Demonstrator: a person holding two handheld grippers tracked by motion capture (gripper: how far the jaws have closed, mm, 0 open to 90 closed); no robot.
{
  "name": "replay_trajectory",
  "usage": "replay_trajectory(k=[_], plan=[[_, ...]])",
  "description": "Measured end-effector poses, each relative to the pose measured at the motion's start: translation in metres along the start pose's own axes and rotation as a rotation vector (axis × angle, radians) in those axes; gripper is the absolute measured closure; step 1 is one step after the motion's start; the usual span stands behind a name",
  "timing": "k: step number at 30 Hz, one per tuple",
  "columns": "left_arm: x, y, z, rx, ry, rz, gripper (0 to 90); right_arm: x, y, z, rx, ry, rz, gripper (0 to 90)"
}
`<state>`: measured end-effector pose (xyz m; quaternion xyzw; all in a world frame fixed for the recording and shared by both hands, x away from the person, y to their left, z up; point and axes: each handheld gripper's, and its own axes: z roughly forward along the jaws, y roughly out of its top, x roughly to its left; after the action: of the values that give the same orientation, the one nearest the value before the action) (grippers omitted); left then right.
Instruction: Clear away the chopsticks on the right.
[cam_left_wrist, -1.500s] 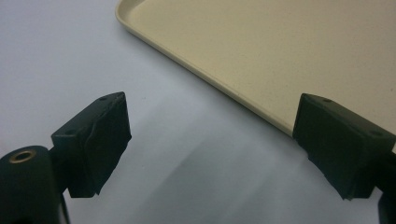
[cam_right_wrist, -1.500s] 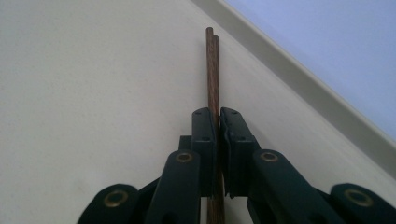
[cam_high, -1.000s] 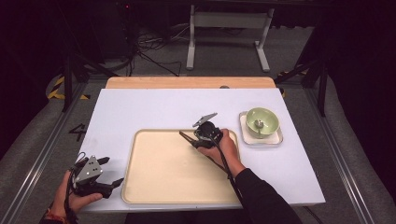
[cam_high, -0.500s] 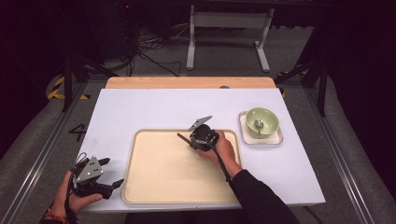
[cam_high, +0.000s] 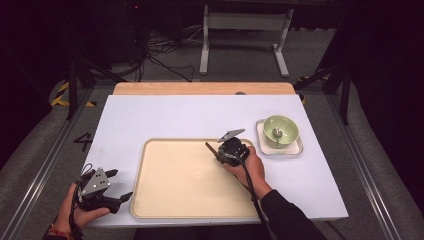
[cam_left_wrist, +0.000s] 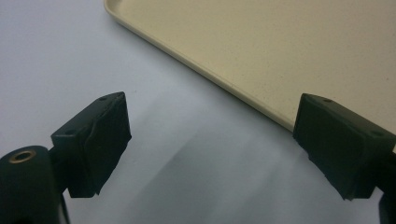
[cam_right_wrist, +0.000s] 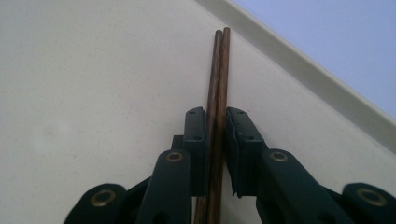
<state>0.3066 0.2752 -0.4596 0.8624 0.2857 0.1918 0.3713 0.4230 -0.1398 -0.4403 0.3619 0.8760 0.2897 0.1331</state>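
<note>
Right gripper view shows my right gripper (cam_right_wrist: 216, 135) clamped on the chopsticks (cam_right_wrist: 218, 88) over the tray (cam_right_wrist: 93, 84); putting them down is left. My left gripper (cam_left_wrist: 210, 144) waits, jaws apart.

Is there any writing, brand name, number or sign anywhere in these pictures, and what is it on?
"4": a dark mark that looks like this digit, on the grey floor left of the table; blurred, so not certain.
Yellow-and-black hazard stripes, no words: on the floor at the table's far corners.
No readable text on the tray, the green bowl, the chopsticks or either hand-held gripper.
</note>
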Motion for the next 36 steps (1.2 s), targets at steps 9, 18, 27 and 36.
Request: replay_trajectory(k=[9, 18, 27, 36], plan=[[-0.001, 0.0, 0.0, 0.0, 0.003, -0.004, 11.9, -0.013, -0.017, -0.012, -0.009, -0.015, 0.051, 77.8], [-0.001, 0.0, -0.001, -0.003, 0.006, -0.008, 11.8, -0.024, -0.037, -0.025, -0.035, -0.042, 0.097, 75.9], [0.0, -0.001, -0.001, -0.003, 0.01, -0.009, 11.7, -0.032, -0.054, -0.035, -0.069, -0.091, 0.118, 73.0], [0.002, -0.002, -0.001, 0.002, 0.019, -0.018, 11.7, -0.035, -0.061, -0.039, -0.081, -0.124, 0.077, 67.9]])
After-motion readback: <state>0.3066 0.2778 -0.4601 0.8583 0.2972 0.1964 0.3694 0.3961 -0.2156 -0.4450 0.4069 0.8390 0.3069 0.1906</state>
